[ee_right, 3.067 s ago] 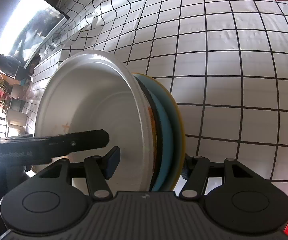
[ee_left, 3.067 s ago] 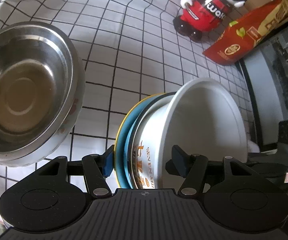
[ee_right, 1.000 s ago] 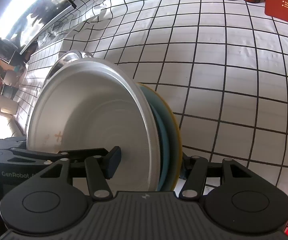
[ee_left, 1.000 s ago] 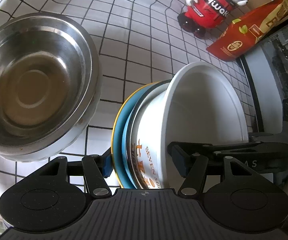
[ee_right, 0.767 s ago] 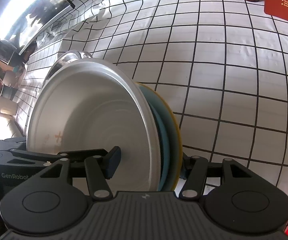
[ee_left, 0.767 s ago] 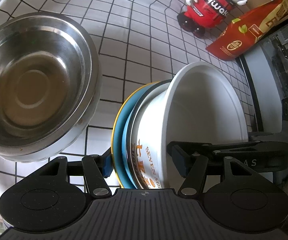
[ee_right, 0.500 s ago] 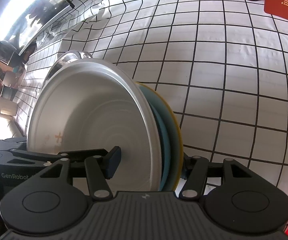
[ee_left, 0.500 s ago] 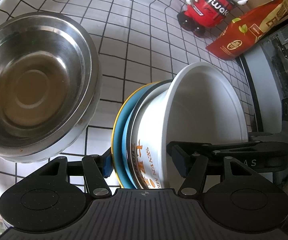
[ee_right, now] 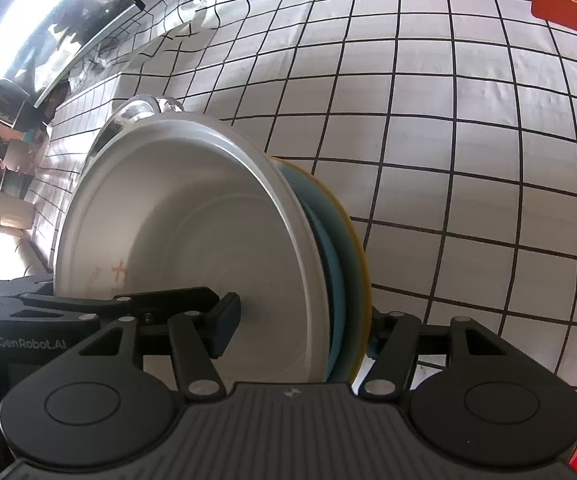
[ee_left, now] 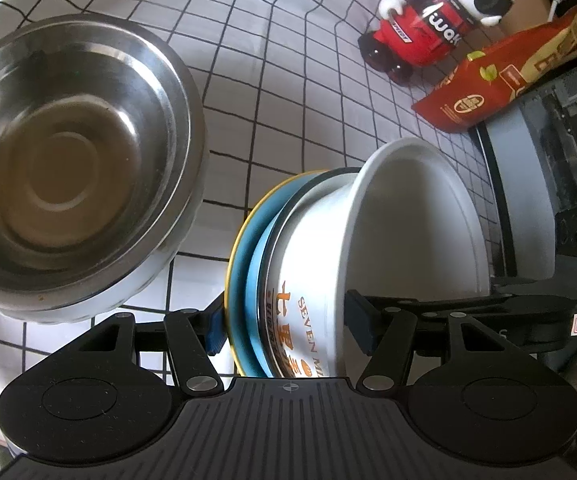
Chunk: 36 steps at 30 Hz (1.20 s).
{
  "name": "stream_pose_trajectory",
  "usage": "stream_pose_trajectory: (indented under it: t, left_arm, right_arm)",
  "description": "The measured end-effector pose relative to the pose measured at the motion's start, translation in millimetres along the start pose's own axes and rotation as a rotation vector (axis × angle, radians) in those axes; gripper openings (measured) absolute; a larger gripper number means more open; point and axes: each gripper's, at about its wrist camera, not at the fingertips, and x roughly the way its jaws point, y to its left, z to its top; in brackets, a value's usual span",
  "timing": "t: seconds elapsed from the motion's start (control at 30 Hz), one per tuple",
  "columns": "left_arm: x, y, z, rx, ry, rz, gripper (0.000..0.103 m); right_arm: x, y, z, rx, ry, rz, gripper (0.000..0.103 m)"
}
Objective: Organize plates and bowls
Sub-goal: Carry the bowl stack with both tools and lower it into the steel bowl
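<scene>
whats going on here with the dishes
A person is carrying a small stack with both tools: a white bowl sitting on a blue plate and a yellow plate. The left hand-held gripper and the right hand-held gripper each clamp the stack from opposite sides, above the checked tablecloth. A stainless steel bowl sits just beside it.

One white bowl [ee_left: 408, 216], one blue plate [ee_left: 254, 280], one yellow plate [ee_left: 237, 256], one steel bowl [ee_left: 68, 160], one robot toy [ee_left: 428, 28], one red packet [ee_left: 500, 84], two tongs.
</scene>
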Motion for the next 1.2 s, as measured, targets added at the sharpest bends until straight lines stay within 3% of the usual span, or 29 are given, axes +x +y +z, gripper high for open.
stream_pose_trajectory:
  t: [0.47, 0.73, 0.97, 1.2]
  left_arm:
    - [-6, -7, 1, -0.020, 0.010, 0.000, 0.064]
    - [-60, -20, 18, -0.021, -0.071, -0.011, 0.064]
    - [-116, 19, 46, -0.024, -0.154, 0.056, 0.064]
    - [-117, 86, 75, -0.080, -0.118, 0.084, 0.064]
  right_arm:
    - [-10, 1, -4, 0.057, 0.015, -0.010, 0.061]
    - [-55, 38, 17, -0.012, -0.066, -0.011, 0.060]
    - [-43, 103, 53, -0.090, -0.130, 0.055, 0.060]
    - [17, 144, 79, -0.082, -0.065, 0.068, 0.060]
